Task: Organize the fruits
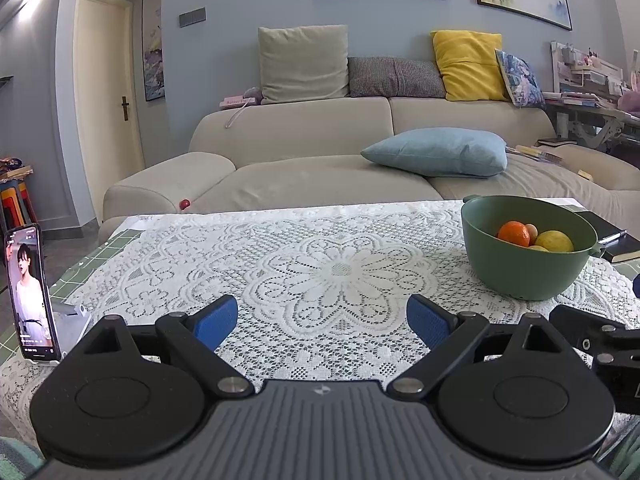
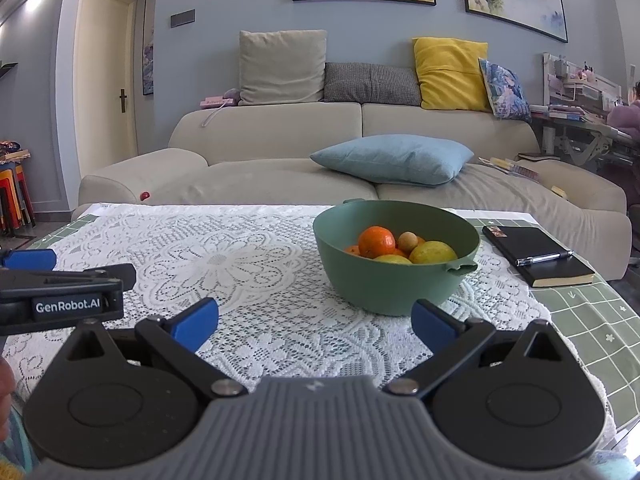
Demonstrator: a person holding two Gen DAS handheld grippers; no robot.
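A green bowl [image 1: 520, 276] [image 2: 384, 288] stands on the white lace cloth [image 1: 320, 264] [image 2: 224, 264]. It holds an orange [image 1: 514, 233] [image 2: 376, 242], a yellow lemon [image 1: 554, 241] [image 2: 434, 252], a small tan fruit [image 2: 408, 240] and more fruit beneath. My left gripper [image 1: 323, 320] hovers open over the cloth, left of the bowl, with nothing between its blue pads [image 1: 216, 322]. Just in front of the bowl, my right gripper [image 2: 316, 326] is also open and holds nothing. Its body [image 1: 592, 336] shows at the right of the left wrist view, and the left gripper's body [image 2: 60, 292] at the left of the right wrist view.
A phone [image 1: 30, 292] leans on a stand at the table's left edge. A black notebook with a pen [image 2: 536, 256] lies right of the bowl on the green grid mat [image 2: 592, 320]. A beige sofa [image 2: 280, 152] with cushions sits behind the table, a small red ball [image 2: 145, 195] on it.
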